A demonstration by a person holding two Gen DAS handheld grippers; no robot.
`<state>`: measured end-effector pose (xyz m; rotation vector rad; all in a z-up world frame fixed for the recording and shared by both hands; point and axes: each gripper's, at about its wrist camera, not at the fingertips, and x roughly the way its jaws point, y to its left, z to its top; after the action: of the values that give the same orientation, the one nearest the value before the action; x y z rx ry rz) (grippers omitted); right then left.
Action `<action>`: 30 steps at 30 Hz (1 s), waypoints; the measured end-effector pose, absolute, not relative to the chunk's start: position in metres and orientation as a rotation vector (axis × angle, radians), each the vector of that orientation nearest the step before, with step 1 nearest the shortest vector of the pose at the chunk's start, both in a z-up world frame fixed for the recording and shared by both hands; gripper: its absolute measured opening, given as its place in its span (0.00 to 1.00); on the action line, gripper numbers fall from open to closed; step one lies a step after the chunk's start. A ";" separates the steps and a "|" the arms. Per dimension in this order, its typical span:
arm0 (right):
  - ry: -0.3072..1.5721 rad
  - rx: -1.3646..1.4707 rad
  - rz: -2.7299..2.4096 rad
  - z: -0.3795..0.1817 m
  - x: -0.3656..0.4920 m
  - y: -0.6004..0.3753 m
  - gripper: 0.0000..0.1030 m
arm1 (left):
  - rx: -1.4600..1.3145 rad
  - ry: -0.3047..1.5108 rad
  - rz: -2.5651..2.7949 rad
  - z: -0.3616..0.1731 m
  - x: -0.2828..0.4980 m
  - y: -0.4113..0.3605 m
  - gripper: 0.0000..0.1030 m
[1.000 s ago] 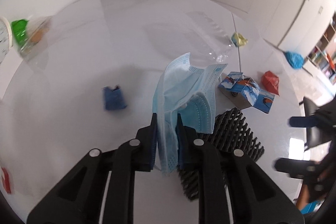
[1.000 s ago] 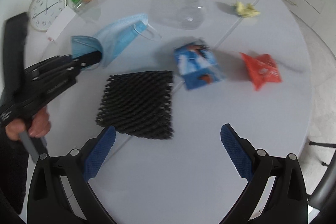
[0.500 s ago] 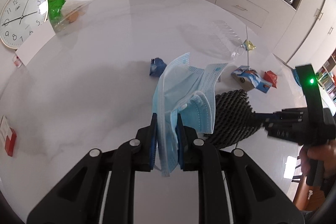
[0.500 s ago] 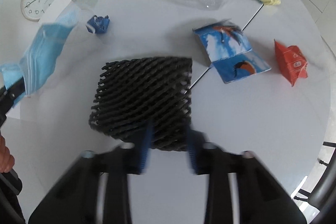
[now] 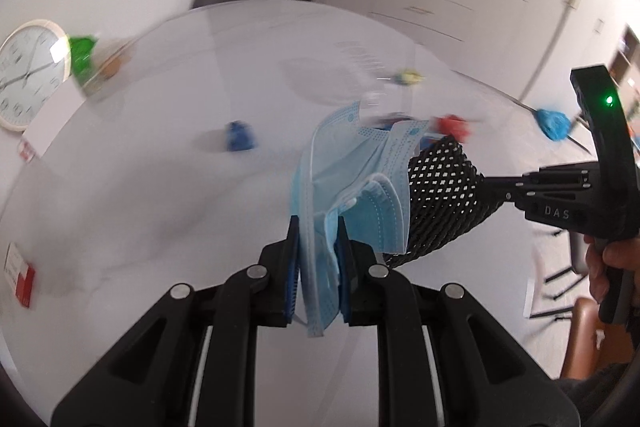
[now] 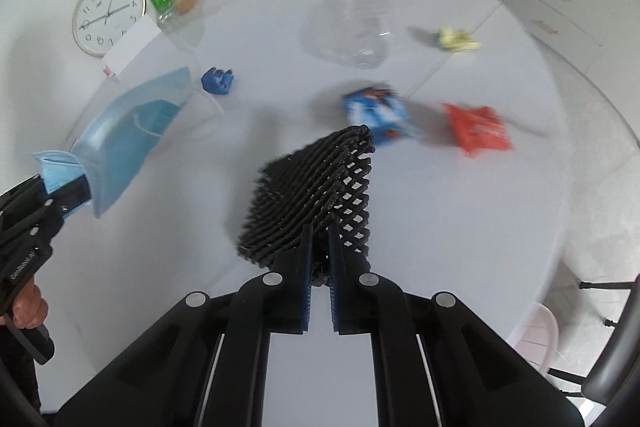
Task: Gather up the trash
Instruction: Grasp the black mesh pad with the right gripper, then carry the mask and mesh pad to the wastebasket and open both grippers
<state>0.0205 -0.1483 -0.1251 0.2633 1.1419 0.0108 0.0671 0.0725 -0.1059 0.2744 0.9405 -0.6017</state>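
In your left wrist view, your left gripper [image 5: 318, 263] is pinching the blue face mask [image 5: 352, 187], lifted off the white worktop [image 5: 160, 195], with the black foam net [image 5: 440, 199] at its 3 o'clock. In your right wrist view, your right gripper [image 6: 319, 263] is pinching that net [image 6: 316, 187] above the worktop [image 6: 460, 227], the red wrapper [image 6: 478, 131] lying at its 2 o'clock.

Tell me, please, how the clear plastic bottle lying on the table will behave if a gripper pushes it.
The clear plastic bottle lies on its side, so it would probably roll. It looks empty and thin-walled, so it is likely light and may crumple if squeezed.
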 end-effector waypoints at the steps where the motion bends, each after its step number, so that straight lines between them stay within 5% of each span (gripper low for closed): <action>1: 1.133 0.262 -0.007 -0.119 0.007 -0.159 0.08 | 0.281 0.938 -0.626 -0.104 0.060 0.062 0.15; 14: 1.115 0.352 -0.421 -0.106 -0.179 -0.322 0.08 | 0.491 0.955 -1.101 -0.116 -0.070 -0.144 0.15; 25: 1.112 0.444 -0.521 -0.128 -0.254 -0.395 0.08 | 0.673 1.048 -1.267 -0.167 -0.147 -0.269 0.16; 30: 1.121 0.459 -0.505 -0.136 -0.263 -0.405 0.08 | 0.701 1.094 -1.251 -0.181 -0.156 -0.287 0.50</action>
<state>-0.2628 -0.4052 -0.1362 0.4587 1.1207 -0.5049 -0.1560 -0.2867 -0.1809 0.7005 1.0941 -1.2514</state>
